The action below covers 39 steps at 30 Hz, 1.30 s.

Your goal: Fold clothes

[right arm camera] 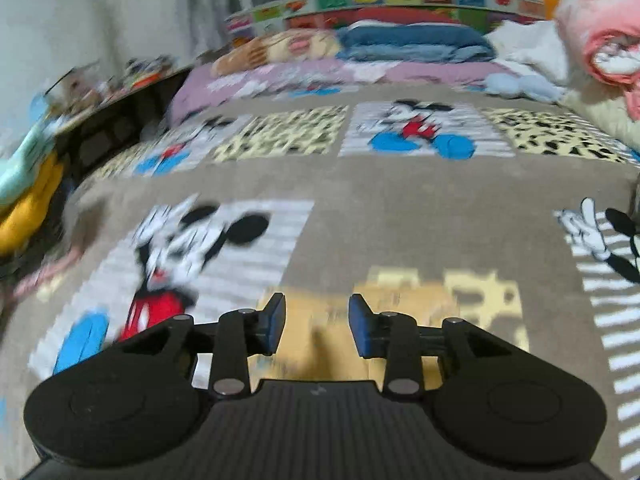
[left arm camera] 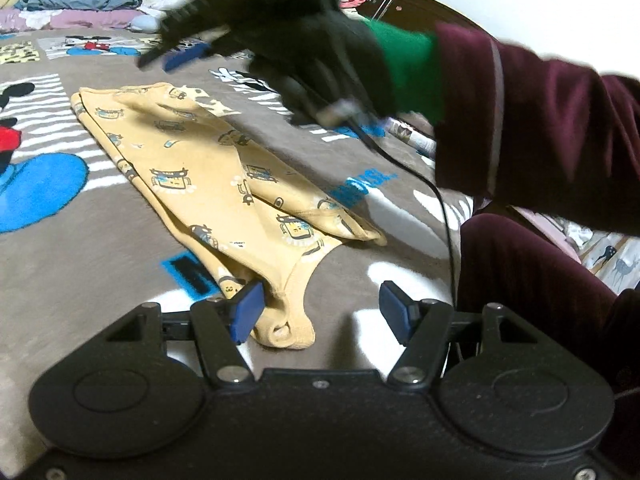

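A yellow child's garment (left arm camera: 200, 168) with small robot prints lies partly folded on the brown cartoon-mouse blanket (left arm camera: 100, 240). My left gripper (left arm camera: 320, 312) is open just above the garment's near end, whose rolled edge lies between the blue pads (left arm camera: 248, 312), touching the left one. The right gripper (left arm camera: 176, 52) appears in the left wrist view, held by a black-gloved hand (left arm camera: 328, 44) above the garment's far end, blurred. In the right wrist view my right gripper (right arm camera: 316, 322) is open over a blurred patch of the yellow garment (right arm camera: 400, 312), nothing between its fingers.
Folded blue, pink and white bedding (right arm camera: 412, 44) is piled along the far edge of the bed. The person's maroon sleeve (left arm camera: 540, 132) and knee (left arm camera: 532, 272) fill the right side. A black cable (left arm camera: 440, 200) hangs from the right gripper. Yellow and teal cloth (right arm camera: 28, 184) lies left.
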Motion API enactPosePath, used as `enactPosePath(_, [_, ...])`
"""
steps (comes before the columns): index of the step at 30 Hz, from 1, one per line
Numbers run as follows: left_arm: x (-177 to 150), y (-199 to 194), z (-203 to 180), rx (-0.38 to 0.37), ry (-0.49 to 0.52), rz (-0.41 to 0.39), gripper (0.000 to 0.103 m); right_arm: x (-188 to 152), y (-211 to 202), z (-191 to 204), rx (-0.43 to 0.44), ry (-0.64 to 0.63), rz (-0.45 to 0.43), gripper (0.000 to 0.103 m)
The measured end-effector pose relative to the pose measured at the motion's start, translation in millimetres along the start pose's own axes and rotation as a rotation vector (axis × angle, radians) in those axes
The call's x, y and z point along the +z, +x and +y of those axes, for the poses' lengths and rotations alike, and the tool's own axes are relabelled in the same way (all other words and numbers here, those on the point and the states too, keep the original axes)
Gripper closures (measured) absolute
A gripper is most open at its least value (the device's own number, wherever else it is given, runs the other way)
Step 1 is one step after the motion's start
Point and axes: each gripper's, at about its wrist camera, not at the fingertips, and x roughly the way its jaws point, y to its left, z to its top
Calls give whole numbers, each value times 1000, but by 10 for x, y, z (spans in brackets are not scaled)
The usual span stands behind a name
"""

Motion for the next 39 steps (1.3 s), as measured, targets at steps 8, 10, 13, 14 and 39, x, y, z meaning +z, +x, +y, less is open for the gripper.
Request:
enactPosePath(8, [58, -130, 269, 220, -172, -99, 38, -552, -542, -413, 38, 96, -4, 68])
enactPosePath(10, [82, -82, 332, 251, -223, -101, 38, -724, -637, -494, 57, 101, -7, 67])
enactPosePath(13, [127, -4, 371, 283, -256, -106, 38, -940, -701, -529, 78, 81, -7, 67])
enactPosePath(14, [145, 4, 384, 293, -267, -109, 38, -992, -710, -535, 88, 75, -7, 67])
enactPosePath(39, [1465, 665, 1496, 525, -222, -133, 66, -359, 94, -1568, 376, 407, -20, 54])
